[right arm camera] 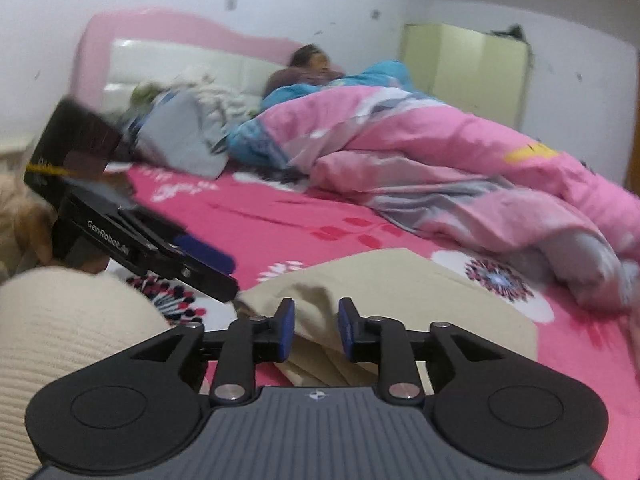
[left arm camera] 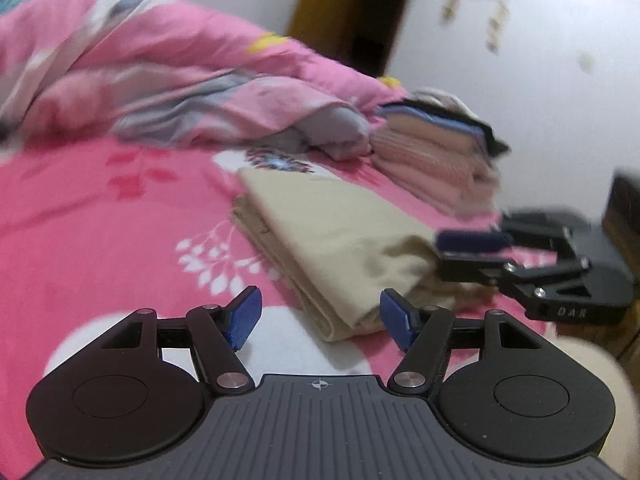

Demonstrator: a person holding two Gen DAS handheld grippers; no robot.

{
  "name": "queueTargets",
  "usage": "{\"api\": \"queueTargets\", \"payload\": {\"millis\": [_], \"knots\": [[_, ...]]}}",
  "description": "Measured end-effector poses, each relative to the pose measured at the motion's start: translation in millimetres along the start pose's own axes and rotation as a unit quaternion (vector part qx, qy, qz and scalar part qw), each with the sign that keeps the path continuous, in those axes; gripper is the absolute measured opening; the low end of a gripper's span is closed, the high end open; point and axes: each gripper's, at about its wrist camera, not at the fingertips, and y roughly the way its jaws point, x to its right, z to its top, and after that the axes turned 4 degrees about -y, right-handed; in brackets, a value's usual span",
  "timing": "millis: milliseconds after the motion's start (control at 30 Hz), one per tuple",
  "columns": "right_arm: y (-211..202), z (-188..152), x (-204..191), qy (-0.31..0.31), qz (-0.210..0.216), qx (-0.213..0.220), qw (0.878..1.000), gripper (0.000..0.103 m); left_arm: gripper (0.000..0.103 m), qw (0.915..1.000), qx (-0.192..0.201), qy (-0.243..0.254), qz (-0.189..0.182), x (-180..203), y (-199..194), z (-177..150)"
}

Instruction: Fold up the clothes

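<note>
A folded beige garment (left arm camera: 320,236) lies on the pink flowered bedsheet (left arm camera: 100,232), and to its left the left gripper (left arm camera: 320,316) hovers just short of its near corner with blue pads spread wide and nothing between them. At the garment's right end the right gripper (right arm camera: 316,330) has its jaws partly parted over a raised fold, apparently not clamped on it. Behind the garment sits a rumpled pink quilt (left arm camera: 160,60), with a stack of folded clothes (left arm camera: 436,160) to its right.
</note>
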Motion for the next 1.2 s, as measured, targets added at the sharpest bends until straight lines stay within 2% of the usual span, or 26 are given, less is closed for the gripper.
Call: {"api": "queueTargets", "payload": {"millis": [167,200,267,367,433,467,667,733,767,833,867,967,1067,1167,1200], "knots": [[3,2,-2,-0.001,-0.011,-0.005,1.000,0.031,0.064,0.9991,-0.005,0.041,0.012,7,14,0],[3,2,-1,0.000,-0.016,-0.006,1.000,0.031,0.062,0.9988,-0.007,0.047,0.013,8,16,-1],[1,1,1,0.003,-0.026,-0.009,1.000,0.031,0.052,0.9984,-0.012,0.054,0.013,9,20,-1],[-3,-4,9,0.019,-0.043,-0.006,0.999,0.032,0.047,0.9986,-0.014,0.051,0.005,8,20,-2],[3,3,22,0.047,-0.041,-0.010,0.998,0.036,0.047,0.9989,-0.012,0.046,0.002,9,19,-2],[8,8,30,0.063,-0.037,-0.013,0.997,0.040,0.047,0.9991,-0.011,0.040,0.000,8,18,-2],[37,40,76,0.159,-0.015,-0.031,0.987,0.044,0.047,0.9991,0.005,-0.023,-0.036,-2,14,-4],[47,51,92,0.191,-0.007,-0.038,0.981,0.058,0.047,0.9967,0.014,-0.056,-0.057,-8,13,-5],[52,56,100,0.206,-0.004,-0.041,0.978,0.070,0.047,0.9950,0.017,-0.072,-0.067,-10,12,-5],[62,67,115,0.238,0.004,-0.047,0.970,0.071,0.047,0.9922,0.023,-0.095,-0.078,-13,14,-6],[74,73,122,0.247,0.008,-0.060,0.967,0.072,0.047,0.9914,0.023,-0.102,-0.079,-14,15,-6],[137,85,131,0.256,0.010,-0.138,0.957,0.072,0.045,0.9906,0.014,-0.114,-0.073,-16,21,-5],[191,80,130,0.264,-0.002,-0.216,0.940,0.072,0.036,0.9881,0.002,-0.133,-0.077,-21,27,-5],[220,74,119,0.224,-0.027,-0.258,0.940,0.067,0.026,0.9869,0.001,-0.137,-0.086,-23,28,-5],[226,73,115,0.200,-0.031,-0.268,0.942,0.059,0.025,0.9869,0.002,-0.135,-0.087,-22,28,-5]]}}
